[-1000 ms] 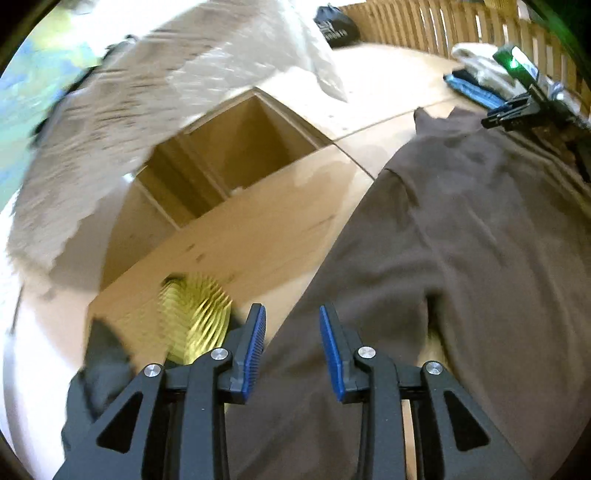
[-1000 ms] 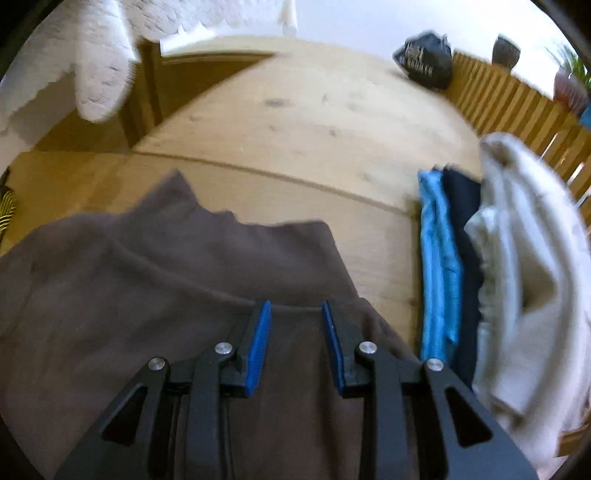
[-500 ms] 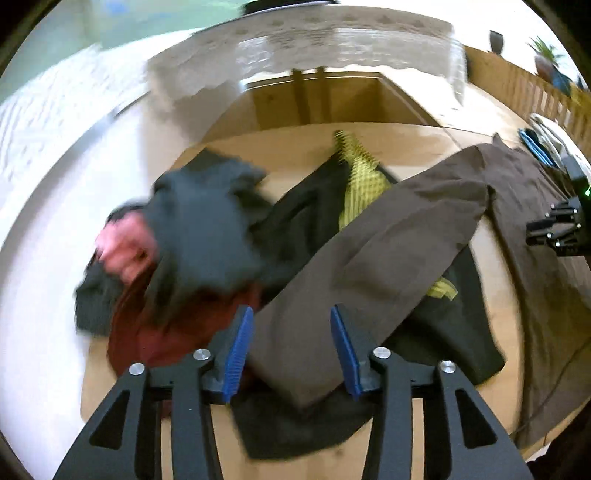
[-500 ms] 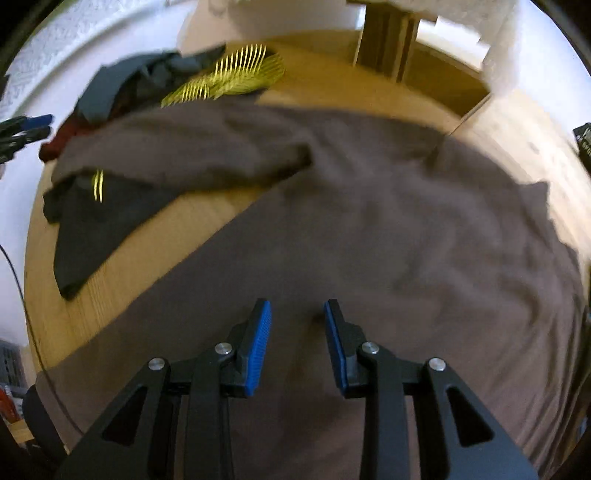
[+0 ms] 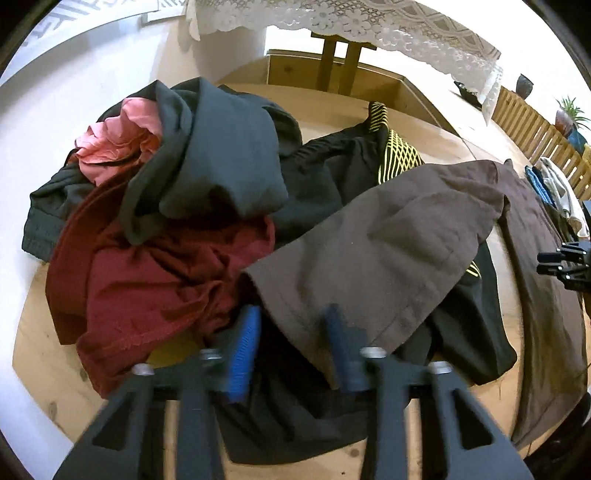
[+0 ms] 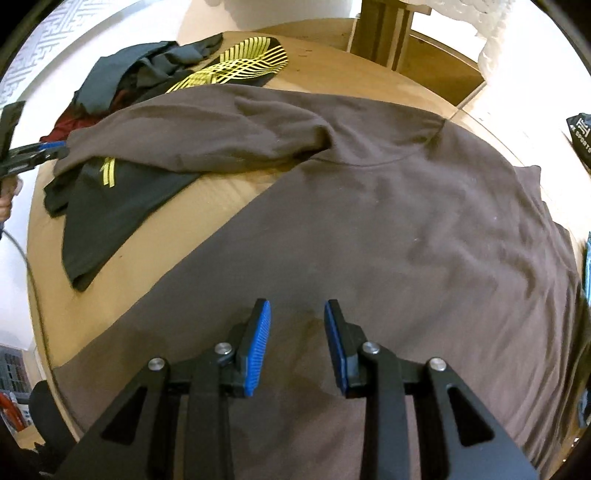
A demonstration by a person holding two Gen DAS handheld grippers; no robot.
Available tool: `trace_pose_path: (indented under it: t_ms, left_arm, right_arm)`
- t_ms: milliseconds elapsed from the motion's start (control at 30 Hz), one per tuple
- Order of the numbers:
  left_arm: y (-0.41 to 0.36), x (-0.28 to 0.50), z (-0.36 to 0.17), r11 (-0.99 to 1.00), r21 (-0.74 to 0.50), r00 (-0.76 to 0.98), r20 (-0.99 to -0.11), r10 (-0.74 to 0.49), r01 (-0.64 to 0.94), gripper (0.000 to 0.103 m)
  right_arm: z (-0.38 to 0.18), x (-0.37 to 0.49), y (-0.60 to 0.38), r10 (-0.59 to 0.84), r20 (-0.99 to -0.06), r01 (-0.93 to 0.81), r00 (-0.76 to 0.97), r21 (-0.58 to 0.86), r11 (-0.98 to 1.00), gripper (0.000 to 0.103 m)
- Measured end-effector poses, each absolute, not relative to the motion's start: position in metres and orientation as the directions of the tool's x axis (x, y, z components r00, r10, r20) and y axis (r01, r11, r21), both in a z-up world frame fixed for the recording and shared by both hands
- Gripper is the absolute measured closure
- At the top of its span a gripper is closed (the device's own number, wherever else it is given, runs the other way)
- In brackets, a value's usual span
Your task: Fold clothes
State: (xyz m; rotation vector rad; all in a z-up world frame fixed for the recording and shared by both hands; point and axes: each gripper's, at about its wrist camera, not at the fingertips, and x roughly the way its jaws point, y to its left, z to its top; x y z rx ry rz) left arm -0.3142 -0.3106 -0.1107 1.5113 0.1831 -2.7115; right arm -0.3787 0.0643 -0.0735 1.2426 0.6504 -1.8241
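A brown long-sleeved shirt (image 6: 406, 221) lies spread on the round wooden table (image 6: 229, 188). Its sleeve (image 5: 388, 236) stretches left across a black garment with yellow stripes (image 5: 399, 158). My left gripper (image 5: 291, 325) is open, its blue pads on either side of the sleeve's cuff. It also shows at the left edge of the right wrist view (image 6: 44, 151). My right gripper (image 6: 297, 325) is open, just above the shirt's lower body. It shows at the right edge of the left wrist view (image 5: 565, 258).
A heap of clothes lies on the table's left: dark red (image 5: 155, 280), pink (image 5: 118, 140) and dark teal (image 5: 214, 155) pieces. Folded blue and white clothes (image 5: 550, 184) lie far right. A lace-covered table (image 5: 369, 22) and a wooden fence (image 5: 532, 122) stand behind.
Both grippers swung left, from the shirt's far end to the clothes heap side. The left gripper moved down to the sleeve cuff. The right gripper dropped a little closer over the shirt's body.
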Motion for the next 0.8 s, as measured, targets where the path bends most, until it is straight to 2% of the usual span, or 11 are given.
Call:
trace_pose_path:
  t_ms: [33, 100, 200, 367, 467, 567, 667, 733, 800]
  left_arm:
    - [-0.311, -0.314, -0.109, -0.993, -0.087, -0.535, -0.844, 0.028, 0.085, 0.094]
    - [-0.311, -0.313, -0.105, -0.993, -0.086, -0.551, -0.834, 0.025, 0.085, 0.101]
    - [-0.314, -0.31, -0.09, -0.986, -0.146, -0.598, -0.798, 0.068, 0.082, 0.101]
    - [-0.316, -0.303, -0.037, -0.981, -0.182, -0.702, -0.708, 0.082, 0.069, 0.101]
    - [-0.31, -0.3, -0.008, -0.984, -0.174, -0.741, -0.666, 0.087, 0.042, 0.101]
    - [-0.301, -0.3, -0.003, -0.99, -0.139, -0.738, -0.67, 0.078, 0.021, 0.101]
    - [-0.3, -0.303, -0.026, -0.995, -0.1, -0.672, -0.738, 0.06, 0.021, 0.093]
    - [-0.305, -0.303, -0.052, -0.996, -0.056, -0.617, -0.787, 0.002, 0.068, 0.082]
    - [-0.308, -0.303, -0.066, -0.995, -0.048, -0.596, -0.803, -0.012, 0.084, 0.081]
  right_arm:
    - [-0.073, -0.377, 0.065, -0.34, -0.924, 0.845, -0.174, 0.038, -0.533, 0.073]
    - [-0.072, -0.373, 0.068, -0.349, -0.923, 0.844, -0.163, 0.054, -0.534, 0.073]
    - [-0.073, -0.369, 0.07, -0.366, -0.92, 0.837, -0.144, 0.084, -0.54, 0.073]
    - [-0.072, -0.363, 0.075, -0.385, -0.916, 0.837, -0.111, 0.123, -0.533, 0.073]
    - [-0.075, -0.359, 0.071, -0.383, -0.919, 0.844, -0.097, 0.128, -0.521, 0.073]
    - [-0.076, -0.361, 0.069, -0.406, -0.912, 0.834, -0.064, 0.174, -0.523, 0.073]
    - [-0.076, -0.361, 0.065, -0.425, -0.904, 0.829, -0.047, 0.203, -0.522, 0.069]
    - [-0.074, -0.356, 0.057, -0.433, -0.9, 0.84, -0.045, 0.201, -0.505, 0.068]
    - [-0.071, -0.35, 0.046, -0.442, -0.896, 0.851, -0.037, 0.203, -0.484, 0.068]
